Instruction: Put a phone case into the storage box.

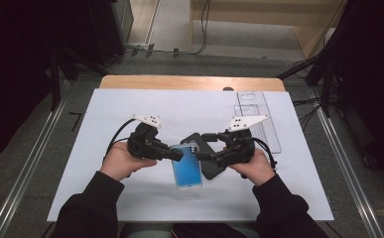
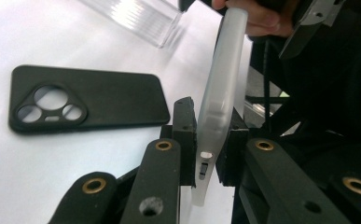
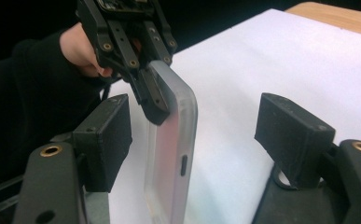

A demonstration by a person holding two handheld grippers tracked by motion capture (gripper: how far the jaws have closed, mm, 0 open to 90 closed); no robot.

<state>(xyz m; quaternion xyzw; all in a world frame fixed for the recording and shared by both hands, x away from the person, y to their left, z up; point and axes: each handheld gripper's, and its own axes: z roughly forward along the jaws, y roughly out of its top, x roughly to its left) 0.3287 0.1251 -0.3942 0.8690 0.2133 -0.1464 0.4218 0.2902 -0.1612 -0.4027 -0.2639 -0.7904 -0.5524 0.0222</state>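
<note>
A phone (image 1: 187, 166) with a blue screen, in a frosted clear case, is held tilted above the white mat (image 1: 130, 109). My left gripper (image 1: 177, 152) is shut on the phone's edge. In the left gripper view its pads (image 2: 185, 135) press both faces of the phone (image 2: 222, 93). My right gripper (image 1: 204, 146) stands open around the phone's other end. In the right gripper view the phone (image 3: 171, 140) hangs between the wide-set pads (image 3: 292, 135), touching neither, and the left gripper (image 3: 152, 93) clamps its far edge. A black phone case (image 2: 85, 100) lies flat on the mat, camera cutouts up.
A clear plastic tray (image 1: 259, 119) lies at the mat's far right, also seen as a ribbed clear tray (image 2: 136, 14) beyond the black case (image 1: 212, 168). The wooden table edge (image 1: 189, 82) runs along the back. The person's dark sleeves (image 1: 90, 208) enter from the near side.
</note>
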